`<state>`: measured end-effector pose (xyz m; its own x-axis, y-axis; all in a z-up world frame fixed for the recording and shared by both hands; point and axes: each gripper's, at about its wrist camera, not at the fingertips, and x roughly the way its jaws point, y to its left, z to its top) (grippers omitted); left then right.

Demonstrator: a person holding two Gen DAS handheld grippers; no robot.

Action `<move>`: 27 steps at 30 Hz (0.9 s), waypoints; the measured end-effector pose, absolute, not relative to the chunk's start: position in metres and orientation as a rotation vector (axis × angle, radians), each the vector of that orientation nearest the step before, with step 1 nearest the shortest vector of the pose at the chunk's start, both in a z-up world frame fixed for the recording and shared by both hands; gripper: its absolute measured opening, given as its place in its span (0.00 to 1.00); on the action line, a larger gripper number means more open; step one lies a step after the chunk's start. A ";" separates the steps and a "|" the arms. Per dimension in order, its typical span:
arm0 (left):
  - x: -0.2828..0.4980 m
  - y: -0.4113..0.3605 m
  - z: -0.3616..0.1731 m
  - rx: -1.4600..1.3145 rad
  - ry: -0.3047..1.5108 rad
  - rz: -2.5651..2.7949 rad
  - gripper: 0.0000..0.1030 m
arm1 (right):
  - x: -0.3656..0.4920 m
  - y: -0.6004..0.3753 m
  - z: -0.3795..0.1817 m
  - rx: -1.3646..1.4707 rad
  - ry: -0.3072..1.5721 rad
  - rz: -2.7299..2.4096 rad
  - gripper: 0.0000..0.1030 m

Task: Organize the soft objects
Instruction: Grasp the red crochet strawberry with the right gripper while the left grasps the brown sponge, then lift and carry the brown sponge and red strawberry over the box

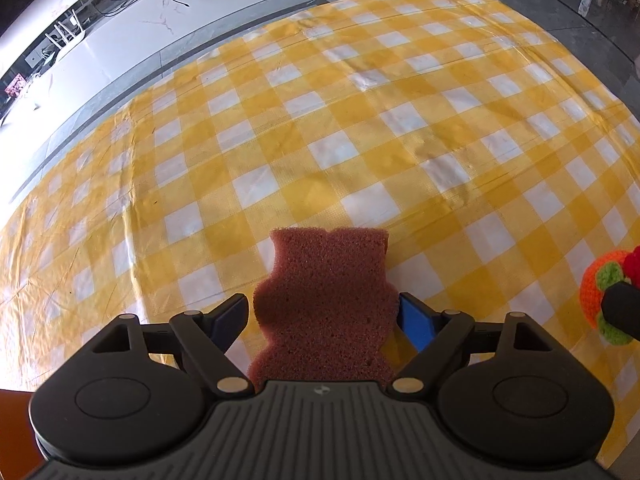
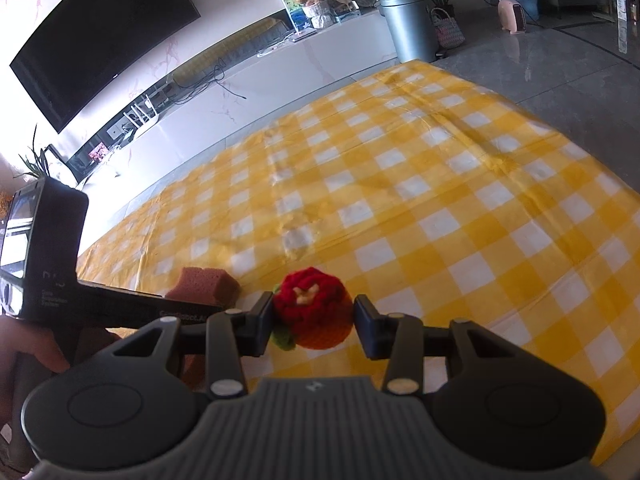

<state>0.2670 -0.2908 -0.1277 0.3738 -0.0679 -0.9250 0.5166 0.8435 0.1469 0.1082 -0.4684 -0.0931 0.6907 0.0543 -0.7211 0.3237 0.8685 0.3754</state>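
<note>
Left gripper [image 1: 322,312]: both fingers pinch the pink sponge at its narrow waist; blue pad [image 1: 416,326] visible on the right finger.
Pink sponge [image 1: 326,300]: held between the left fingers, wavy-edged, projecting forward past the fingertips above the tabletop; in the right wrist view its far end [image 2: 204,284] shows beyond the left gripper body, left of the right gripper.
Right gripper [image 2: 314,320]: fingers closed on the crochet fruit, one at each side.
Crochet fruit [image 2: 314,312]: red top, orange underside, green leaf at lower left; seated between the right fingertips; in the left wrist view it appears at the far right edge [image 1: 600,292].
Tabletop [image 1: 360,128]: yellow-and-white checked cloth, wrinkled, extends ahead of both grippers.
Grey bin [image 2: 408,26]: on the floor, well beyond the far tabletop edge.
</note>
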 end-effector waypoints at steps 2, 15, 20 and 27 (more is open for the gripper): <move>0.268 -0.291 -0.132 0.429 1.150 -0.363 0.96 | 0.110 -0.463 -0.093 0.494 0.805 -0.132 0.41; 0.255 -0.297 -0.137 0.477 1.069 -0.363 0.86 | 0.102 -0.465 -0.092 0.498 0.806 -0.132 0.41; 0.248 -0.299 -0.128 0.472 1.036 -0.351 0.85 | 0.098 -0.467 -0.083 0.507 0.751 -0.130 0.41; 0.235 -0.286 -0.076 0.331 0.953 -0.366 0.85 | 0.089 -0.475 -0.074 0.533 0.692 -0.136 0.41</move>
